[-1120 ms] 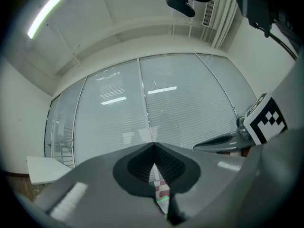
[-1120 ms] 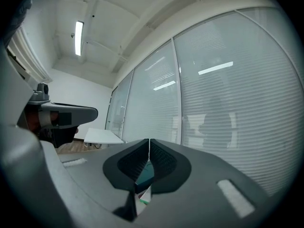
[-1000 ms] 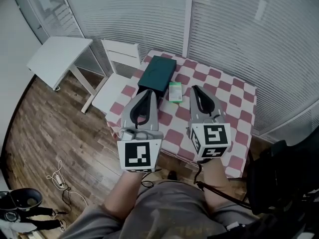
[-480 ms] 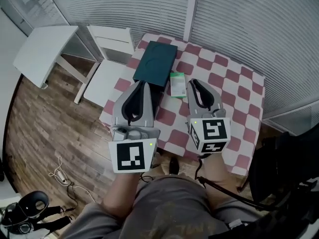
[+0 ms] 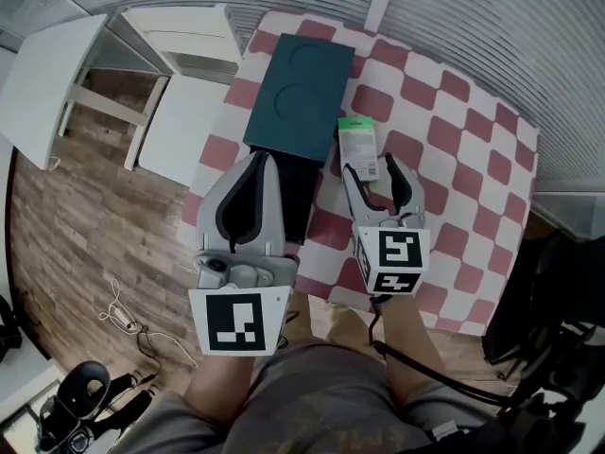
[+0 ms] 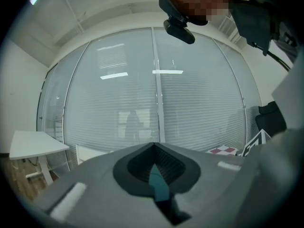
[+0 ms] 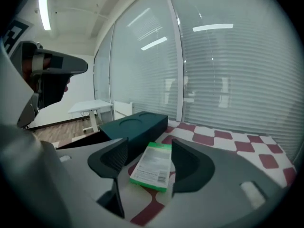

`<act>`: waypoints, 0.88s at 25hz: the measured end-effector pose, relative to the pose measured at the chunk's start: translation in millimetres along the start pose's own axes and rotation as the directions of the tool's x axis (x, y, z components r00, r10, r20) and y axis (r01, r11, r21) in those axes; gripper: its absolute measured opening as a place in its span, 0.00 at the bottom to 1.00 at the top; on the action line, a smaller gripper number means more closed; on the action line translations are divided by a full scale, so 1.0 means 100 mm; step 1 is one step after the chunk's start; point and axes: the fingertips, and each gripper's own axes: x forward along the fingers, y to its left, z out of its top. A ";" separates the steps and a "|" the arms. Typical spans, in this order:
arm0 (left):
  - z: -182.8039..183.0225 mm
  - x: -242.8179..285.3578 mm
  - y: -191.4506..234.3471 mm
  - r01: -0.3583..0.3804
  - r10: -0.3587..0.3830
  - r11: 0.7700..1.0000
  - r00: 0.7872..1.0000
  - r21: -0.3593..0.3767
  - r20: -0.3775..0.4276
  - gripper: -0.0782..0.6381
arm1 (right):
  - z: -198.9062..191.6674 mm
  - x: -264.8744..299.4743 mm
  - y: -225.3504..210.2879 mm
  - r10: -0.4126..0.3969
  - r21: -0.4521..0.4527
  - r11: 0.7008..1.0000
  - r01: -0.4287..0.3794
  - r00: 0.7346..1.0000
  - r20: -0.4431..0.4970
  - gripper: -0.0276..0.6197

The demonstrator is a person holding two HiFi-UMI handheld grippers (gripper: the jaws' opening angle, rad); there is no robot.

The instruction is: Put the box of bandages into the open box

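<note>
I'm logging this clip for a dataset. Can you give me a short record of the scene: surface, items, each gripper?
surface: table with a red-and-white checked cloth
bandage box: lying flat on the cloth beside the open box, not inside it
open box: dark green, on the table's left part
left gripper: jaws together, empty, above the open box's near end
right gripper: jaws apart, have just been opening; the bandage box's near end lies between them, not gripped
</note>
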 end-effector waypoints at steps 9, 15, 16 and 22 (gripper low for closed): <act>-0.52 0.34 0.18 0.032 -0.036 0.998 0.997 -0.054 -0.068 0.11 | -0.64 0.42 -0.02 -0.062 0.027 0.997 0.068 0.978 -0.201 0.66; -0.57 0.40 0.26 0.029 -0.034 0.997 0.997 -0.066 -0.072 0.11 | -0.74 0.46 -0.02 -0.080 0.004 0.996 0.084 0.961 -0.266 0.64; -0.55 0.40 0.26 0.028 -0.032 0.997 0.997 -0.066 -0.067 0.11 | -0.74 0.45 -0.04 -0.077 0.014 0.996 0.085 0.959 -0.273 0.64; -0.32 0.25 0.22 0.009 -0.010 0.999 1.000 -0.042 -0.019 0.11 | -0.45 0.27 -0.13 -0.082 0.034 0.995 0.091 0.976 -0.201 0.63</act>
